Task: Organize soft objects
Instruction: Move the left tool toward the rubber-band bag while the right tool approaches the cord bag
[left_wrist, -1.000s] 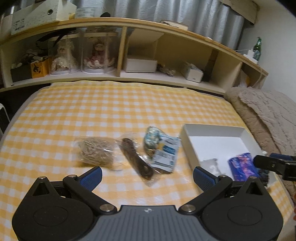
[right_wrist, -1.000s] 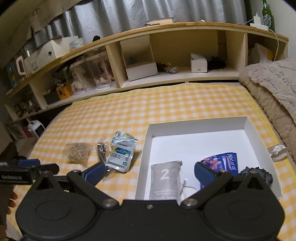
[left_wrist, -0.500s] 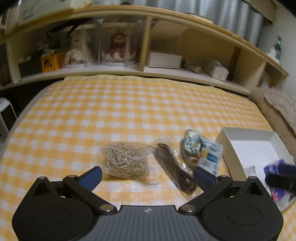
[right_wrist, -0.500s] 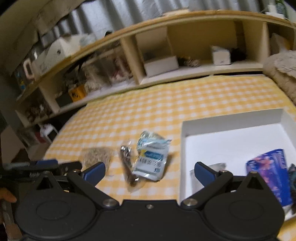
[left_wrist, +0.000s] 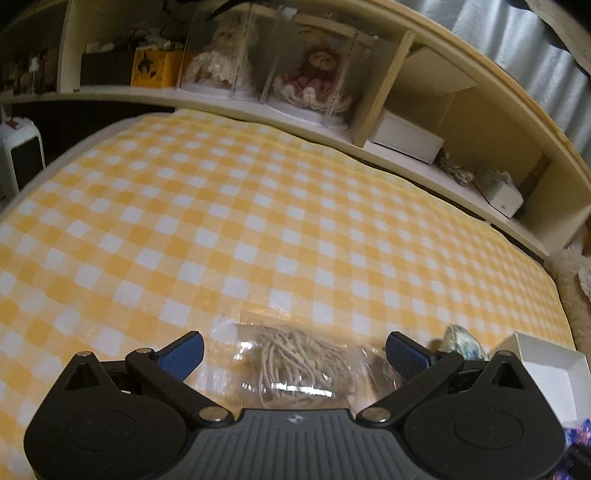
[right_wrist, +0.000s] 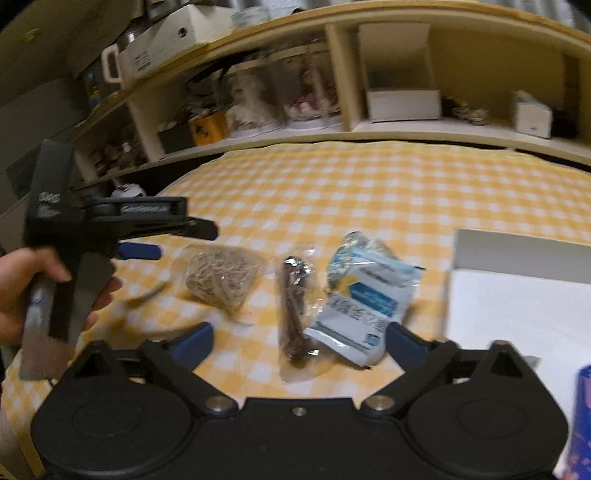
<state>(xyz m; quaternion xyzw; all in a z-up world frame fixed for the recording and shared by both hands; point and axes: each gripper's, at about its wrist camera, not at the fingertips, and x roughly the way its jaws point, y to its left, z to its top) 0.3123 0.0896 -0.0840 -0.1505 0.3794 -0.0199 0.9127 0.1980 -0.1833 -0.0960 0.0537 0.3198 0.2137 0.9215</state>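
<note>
- Crinkly clear plastic around a bundle of pale string (left_wrist: 295, 363), lying on the yellow checked cloth (left_wrist: 258, 206) right in front of the left gripper (left_wrist: 294, 350); jaws spread wide, bag between the blue pads (left_wrist: 183, 354) but untouched.
- Light and limp by the look of it; film likely slippery and prone to slide, so best pinched across the bulky middle where the string fills the bag, not at the loose flat edge.
- Right gripper (right_wrist: 301, 341) closing with nothing pressed between the pads; hovering over the dark cord bag (right_wrist: 295, 314) and the blue-and-white pouch (right_wrist: 364, 299), both just beside the white box (right_wrist: 517, 254).
- Pouch puffy and soft, probably easy to dent; dark cord bag narrow, likely to flop at both ends if lifted mid-length.
- Print on the pouch too blurred to read.
- Box cut off at the frame edge; only a blue patterned corner (right_wrist: 583, 406) of its contents visible.
- Near end of the string bag hidden under the left gripper's body.
- Person's hand (right_wrist: 22, 291) blurred at the left edge.
</note>
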